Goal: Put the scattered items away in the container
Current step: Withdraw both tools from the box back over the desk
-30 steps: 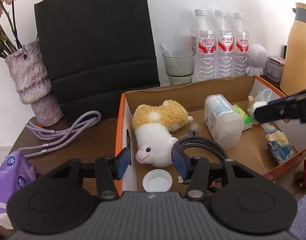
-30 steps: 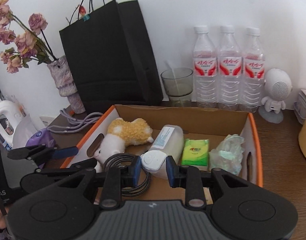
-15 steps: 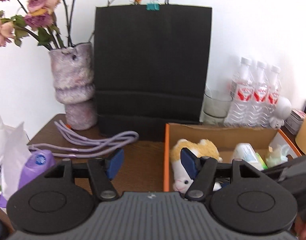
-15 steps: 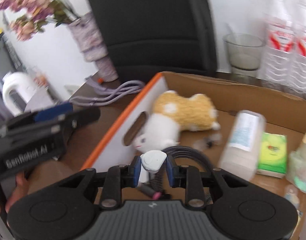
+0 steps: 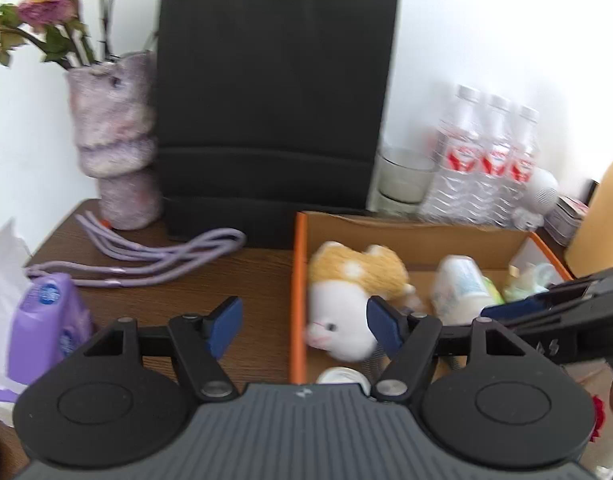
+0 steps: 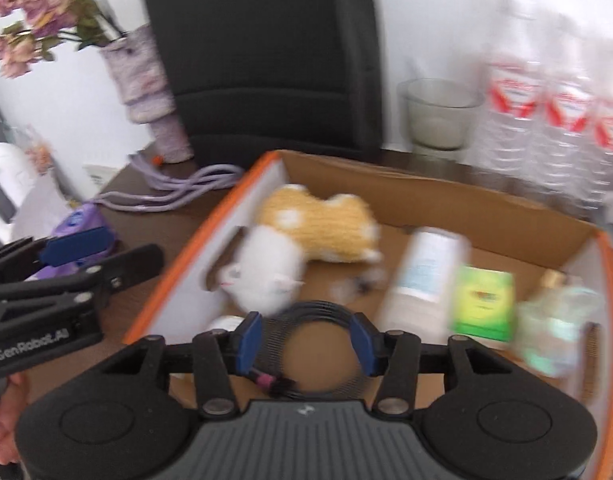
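— While both grippers hang over the wooden table (image 5: 262, 276), what does each one carry?
— Nothing. The left gripper (image 5: 304, 322) has its jaws spread wide and bare, straddling the orange-edged left wall of the cardboard box (image 5: 299, 280). The right gripper (image 6: 304, 338) is likewise wide apart and bare, poised above the black coiled cable (image 6: 314, 314) on the box floor.
— And what already sits in the box?
— A white-and-yellow plush toy (image 6: 302, 248) lies against the left wall, a white bottle (image 6: 422, 276) on its side next to it, then a green packet (image 6: 484, 304) and a crumpled clear bag (image 6: 558, 320) toward the right wall. A white cap (image 5: 340, 376) rests at the near left corner, just beside the cable.
— What is outside it?
— A purple cord (image 5: 162, 252) lies looped on the table left of the box, in front of a mottled vase (image 5: 114, 152) and a black paper bag (image 5: 274, 100). A purple pack (image 5: 46, 332) sits at the table's left edge, partly in a white bag. Three water bottles (image 5: 490, 164) and a glass (image 5: 406, 176) stand behind the box; motion blur softens their detail.
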`<state>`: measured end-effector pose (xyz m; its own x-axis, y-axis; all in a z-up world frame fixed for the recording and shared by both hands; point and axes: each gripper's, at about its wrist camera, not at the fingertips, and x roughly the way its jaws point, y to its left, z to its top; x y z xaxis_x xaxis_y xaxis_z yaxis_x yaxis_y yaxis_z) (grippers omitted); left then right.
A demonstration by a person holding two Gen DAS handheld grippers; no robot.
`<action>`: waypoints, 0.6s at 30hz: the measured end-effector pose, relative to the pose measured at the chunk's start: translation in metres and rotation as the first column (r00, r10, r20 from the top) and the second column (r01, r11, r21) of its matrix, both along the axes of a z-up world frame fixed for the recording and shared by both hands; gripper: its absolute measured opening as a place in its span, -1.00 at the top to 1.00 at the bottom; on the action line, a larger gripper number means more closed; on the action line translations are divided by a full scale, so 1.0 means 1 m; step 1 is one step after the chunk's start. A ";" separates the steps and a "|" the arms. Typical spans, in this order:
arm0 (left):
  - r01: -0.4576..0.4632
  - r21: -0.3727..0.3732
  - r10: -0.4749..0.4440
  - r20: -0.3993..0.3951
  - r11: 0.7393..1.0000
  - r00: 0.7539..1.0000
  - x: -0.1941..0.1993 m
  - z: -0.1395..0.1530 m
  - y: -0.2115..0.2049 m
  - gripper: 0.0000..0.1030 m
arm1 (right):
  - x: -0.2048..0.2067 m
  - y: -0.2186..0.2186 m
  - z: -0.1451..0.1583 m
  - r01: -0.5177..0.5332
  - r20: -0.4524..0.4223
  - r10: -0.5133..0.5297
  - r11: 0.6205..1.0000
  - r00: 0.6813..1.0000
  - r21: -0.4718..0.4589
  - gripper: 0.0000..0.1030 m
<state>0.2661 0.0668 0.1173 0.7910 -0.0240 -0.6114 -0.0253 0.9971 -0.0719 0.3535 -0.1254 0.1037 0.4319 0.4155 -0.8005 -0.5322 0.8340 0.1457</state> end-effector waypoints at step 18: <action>0.096 0.022 -0.092 -0.160 0.995 0.983 0.006 -0.046 -0.054 -0.50 | -0.003 -0.101 -0.025 0.174 -0.067 -0.175 0.985 0.982 -0.019 -0.23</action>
